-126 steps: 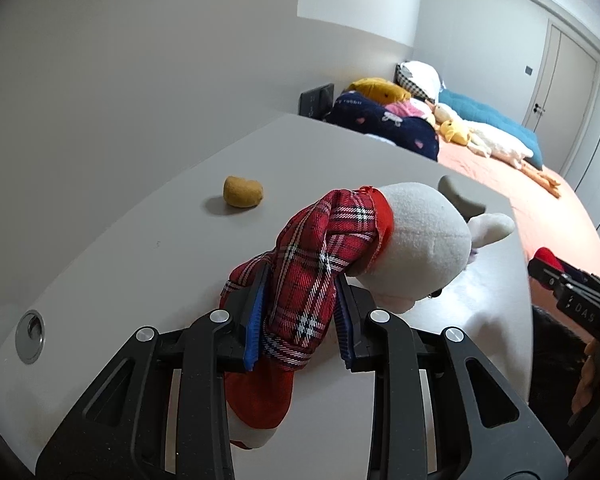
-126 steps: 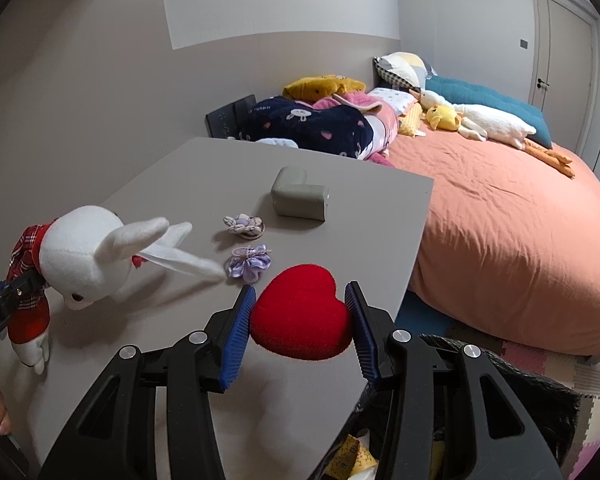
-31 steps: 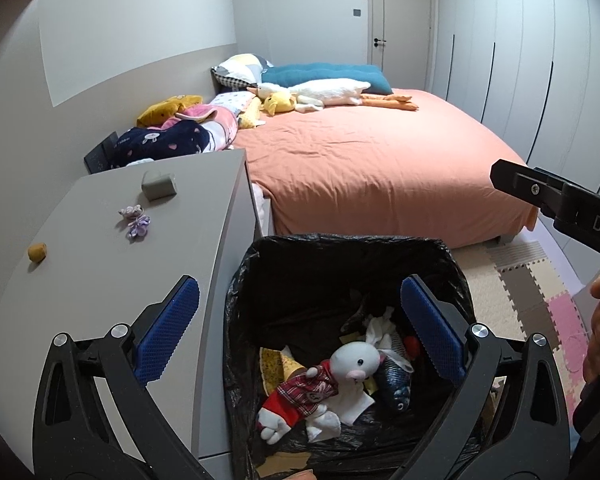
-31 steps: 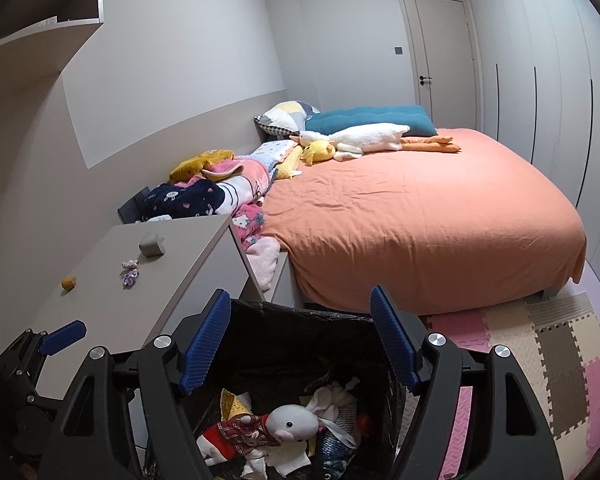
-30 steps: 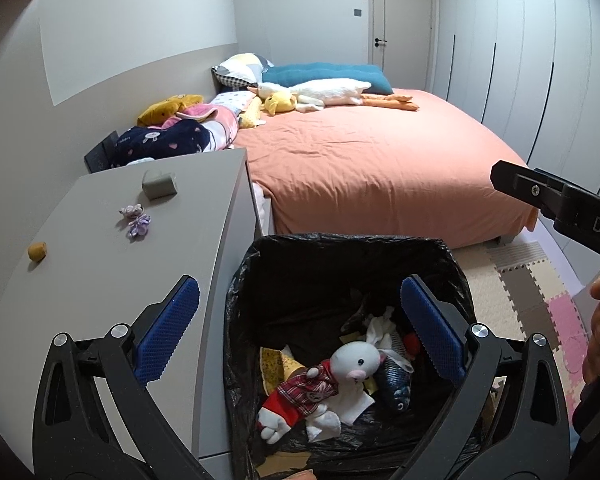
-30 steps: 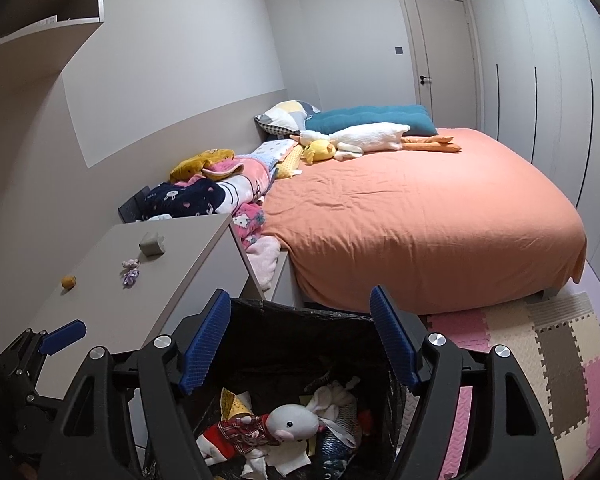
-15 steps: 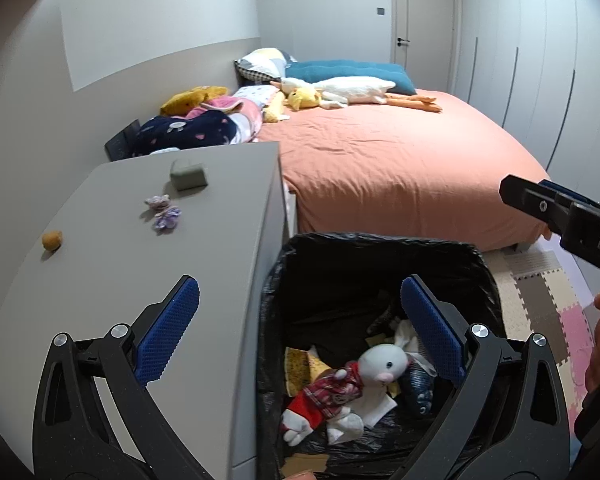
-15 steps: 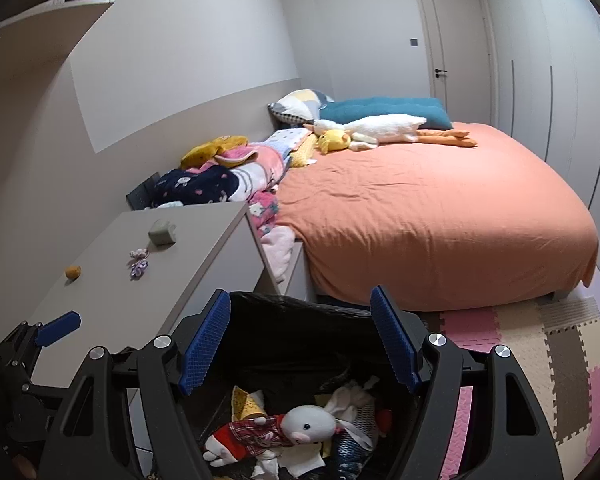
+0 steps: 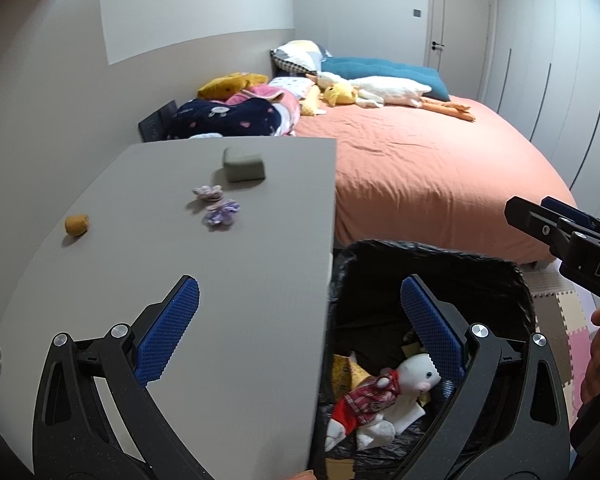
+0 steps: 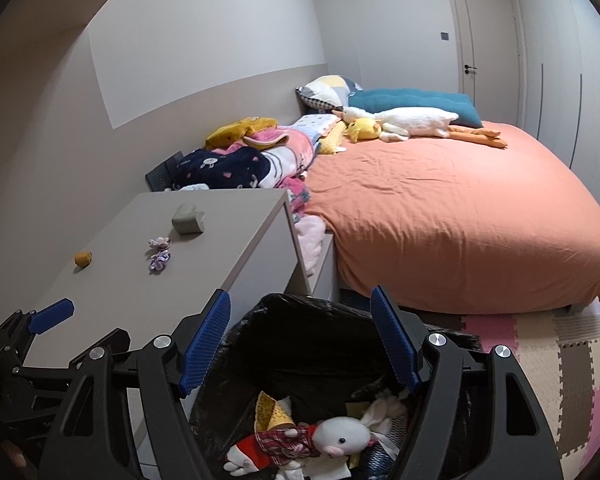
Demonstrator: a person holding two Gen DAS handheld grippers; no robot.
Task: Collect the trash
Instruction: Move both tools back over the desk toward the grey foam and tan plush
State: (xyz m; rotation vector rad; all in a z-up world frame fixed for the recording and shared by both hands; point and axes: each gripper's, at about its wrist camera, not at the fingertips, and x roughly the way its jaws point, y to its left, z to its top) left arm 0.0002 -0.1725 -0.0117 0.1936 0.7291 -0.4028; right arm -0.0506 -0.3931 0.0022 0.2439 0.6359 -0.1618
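Trash bin (image 10: 300, 344), lined with a black bag, stands on the floor against the side of the grey cabinet (image 9: 236, 272), between it and the bed (image 10: 440, 216). Inside lie a white plush rabbit (image 10: 332, 438) in a red plaid outfit, a yellow scrap (image 10: 270, 412) and some crumpled white material; what lies deeper is too dark to make out.

On the cabinet top: a grey block (image 9: 243, 165), two small purple fabric flowers (image 9: 216, 203) just beside each other, and a small orange-brown lump (image 9: 76, 225) well apart from them.

Left gripper (image 9: 300, 332) hangs over the cabinet edge and bin, jaws spread wide, nothing between the pads. Right gripper (image 10: 300, 340) hangs over the bin mouth, jaws likewise apart and empty.
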